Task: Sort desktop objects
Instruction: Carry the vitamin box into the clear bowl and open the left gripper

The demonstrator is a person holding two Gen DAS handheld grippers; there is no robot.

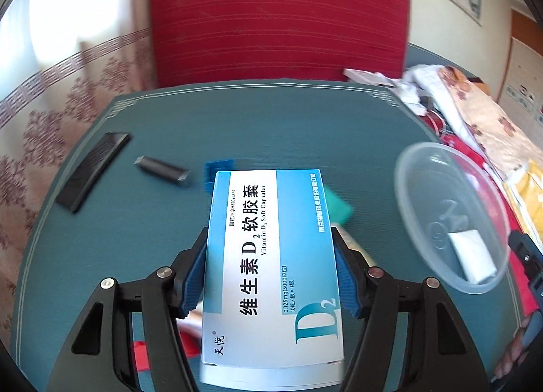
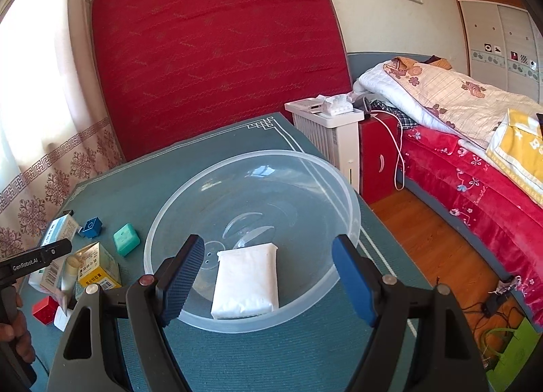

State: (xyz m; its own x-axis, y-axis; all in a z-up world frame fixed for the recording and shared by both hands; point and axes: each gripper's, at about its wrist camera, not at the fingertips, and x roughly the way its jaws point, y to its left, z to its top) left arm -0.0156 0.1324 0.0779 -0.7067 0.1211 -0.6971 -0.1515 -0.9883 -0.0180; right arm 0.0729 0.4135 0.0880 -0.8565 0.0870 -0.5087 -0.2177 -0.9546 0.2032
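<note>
Left gripper point(image 1: 271, 270) clamps the vitamin box point(image 1: 271, 256) by its long sides, above the table point(image 1: 169, 120). Right gripper point(image 2: 268, 276) hangs spread and empty over the clear bowl point(image 2: 342, 188). Keep box level, release low inside beside the white packet point(image 2: 246, 281).

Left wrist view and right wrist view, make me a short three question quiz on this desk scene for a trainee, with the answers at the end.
1. True or false: the left hand-held gripper holds the blue and white vitamin D2 capsule box.
2. What already lies in the clear round plastic bowl? A) a white flat packet B) a red block C) a black comb
3. Fill in: the right hand-held gripper is ____, gripping nothing.

Key
1. True; its pads press the box's two long sides.
2. A, the white flat packet.
3. Open; its fingers stand apart in front of the bowl.
</note>
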